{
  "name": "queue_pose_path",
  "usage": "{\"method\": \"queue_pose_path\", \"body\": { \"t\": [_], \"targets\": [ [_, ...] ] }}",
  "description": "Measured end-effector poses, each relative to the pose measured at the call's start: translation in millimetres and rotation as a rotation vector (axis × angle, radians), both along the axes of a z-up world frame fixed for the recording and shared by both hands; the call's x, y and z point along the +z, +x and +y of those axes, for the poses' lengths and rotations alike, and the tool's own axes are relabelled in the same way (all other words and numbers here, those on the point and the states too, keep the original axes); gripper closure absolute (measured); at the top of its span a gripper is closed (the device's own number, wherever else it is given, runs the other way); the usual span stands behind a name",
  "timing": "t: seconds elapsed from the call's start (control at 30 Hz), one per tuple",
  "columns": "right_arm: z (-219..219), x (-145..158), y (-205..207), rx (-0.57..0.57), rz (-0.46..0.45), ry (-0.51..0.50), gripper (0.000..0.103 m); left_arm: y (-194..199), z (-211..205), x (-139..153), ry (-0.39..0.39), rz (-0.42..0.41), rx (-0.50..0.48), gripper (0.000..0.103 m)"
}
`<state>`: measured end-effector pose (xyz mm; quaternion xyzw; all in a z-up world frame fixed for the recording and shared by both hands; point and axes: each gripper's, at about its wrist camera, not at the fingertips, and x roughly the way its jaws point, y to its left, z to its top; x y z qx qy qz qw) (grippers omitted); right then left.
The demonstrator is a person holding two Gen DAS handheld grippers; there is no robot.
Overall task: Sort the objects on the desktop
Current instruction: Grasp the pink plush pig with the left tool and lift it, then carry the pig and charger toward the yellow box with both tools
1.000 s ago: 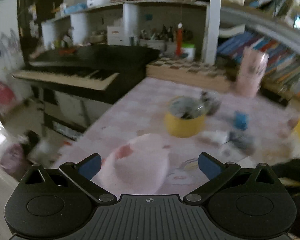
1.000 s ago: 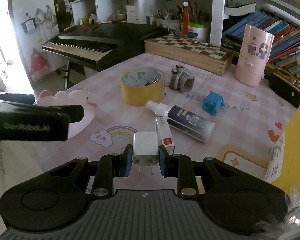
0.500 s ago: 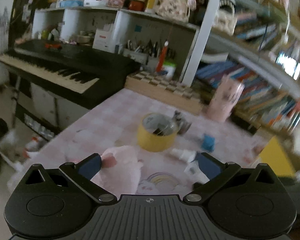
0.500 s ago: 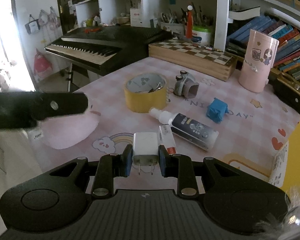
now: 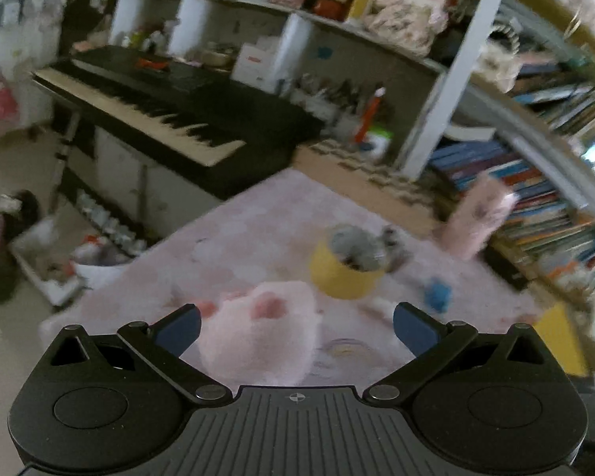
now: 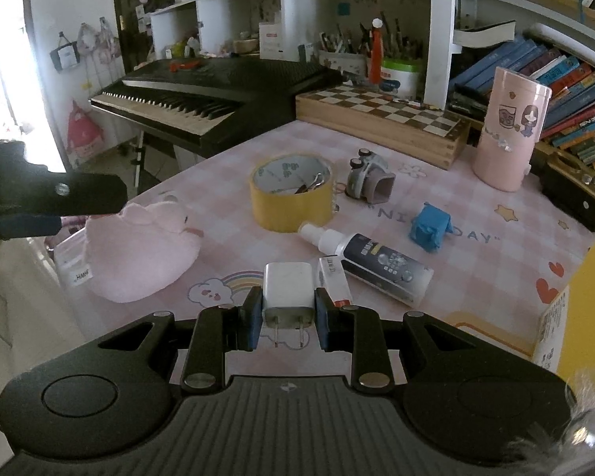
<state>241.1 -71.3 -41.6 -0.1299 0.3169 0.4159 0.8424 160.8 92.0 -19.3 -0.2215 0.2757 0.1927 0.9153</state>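
My right gripper (image 6: 285,317) is shut on a white plug charger (image 6: 286,293) and holds it above the near part of the pink table. My left gripper (image 5: 295,323) is open and empty, hovering over a pink plush toy (image 5: 258,333); it also shows at the left of the right wrist view (image 6: 39,210), above the plush (image 6: 139,254). On the table lie a yellow tape roll (image 6: 289,194), a spray bottle (image 6: 373,261), a small white tube (image 6: 335,281), a blue block (image 6: 430,228) and a grey toy car (image 6: 371,178).
A pink cup (image 6: 509,135) and a wooden chessboard box (image 6: 380,119) stand at the back. A black keyboard (image 6: 202,95) is beyond the table's left edge. Bookshelves (image 6: 567,91) are at right. A yellow box (image 6: 587,301) stands at the near right.
The left gripper has swung about, its view is blurred, and it now sits over the plush toy. The right gripper keeps hold of the charger and has risen slightly.
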Motion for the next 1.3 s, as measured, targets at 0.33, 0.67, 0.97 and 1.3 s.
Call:
{"method": "queue_pose_path", "body": {
  "t": [0.33, 0.67, 0.97, 1.3],
  "targets": [
    [-3.7, -4.4, -8.2, 0.027, -0.011, -0.030, 0.078, 24.2, 3.5, -43.2, 0.111, 0.107, -0.054, 0.000],
    [-7.0, -10.3, -8.0, 0.030, -0.009, -0.047, 0.079, 40.7, 14.2, -58.8, 0.091, 0.135, -0.064, 0.014],
    [-9.9, -5.7, -12.8, 0.007, -0.022, -0.031, 0.079, 35.7, 4.1, -47.6, 0.104, 0.108, -0.120, 0.023],
    [-14.4, 9.1, -30.9, -0.043, -0.035, 0.003, 0.078, 21.9, -8.1, -20.4, 0.102, 0.015, -0.210, 0.023]
  ]
}}
